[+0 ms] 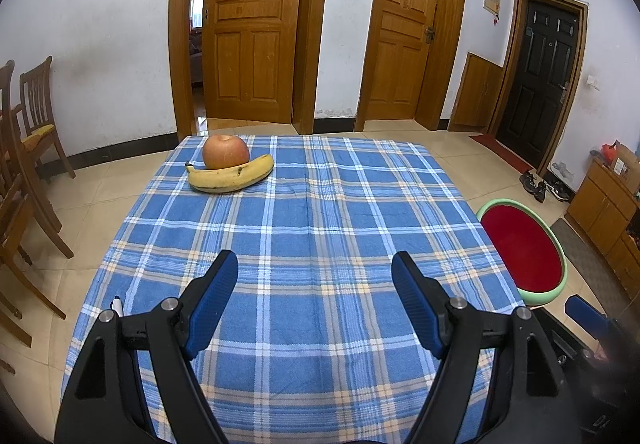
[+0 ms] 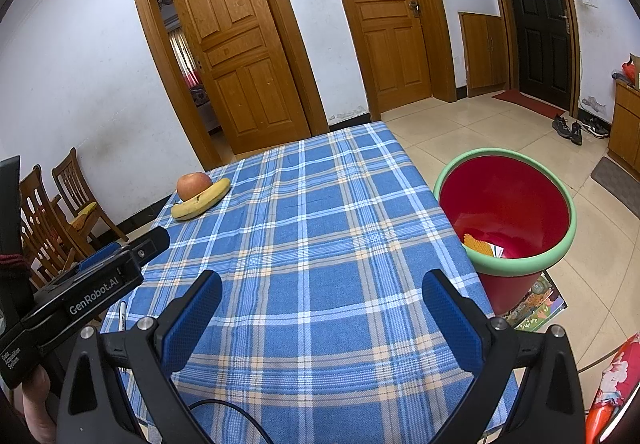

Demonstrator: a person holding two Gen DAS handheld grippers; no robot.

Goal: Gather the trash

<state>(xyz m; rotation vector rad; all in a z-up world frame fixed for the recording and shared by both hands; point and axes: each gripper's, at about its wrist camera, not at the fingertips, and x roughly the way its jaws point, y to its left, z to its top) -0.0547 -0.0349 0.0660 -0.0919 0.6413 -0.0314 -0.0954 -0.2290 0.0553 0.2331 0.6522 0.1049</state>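
Observation:
A red bin with a green rim [image 2: 505, 204] stands on the floor right of the table; orange and paper scraps [image 2: 482, 245] lie inside it. It also shows in the left wrist view [image 1: 524, 250]. My left gripper [image 1: 315, 264] is open and empty over the near part of the blue plaid tablecloth [image 1: 320, 220]. My right gripper [image 2: 322, 284] is open and empty over the same cloth [image 2: 320, 228]. The left gripper's body [image 2: 88, 292] shows at the left of the right wrist view.
An apple [image 1: 225, 151] and a banana [image 1: 230, 177] lie at the table's far left. A white pen [image 1: 117, 306] lies at the near left edge. Wooden chairs [image 1: 32, 124] stand left. A printed sheet [image 2: 536, 304] lies under the bin. Doors line the far wall.

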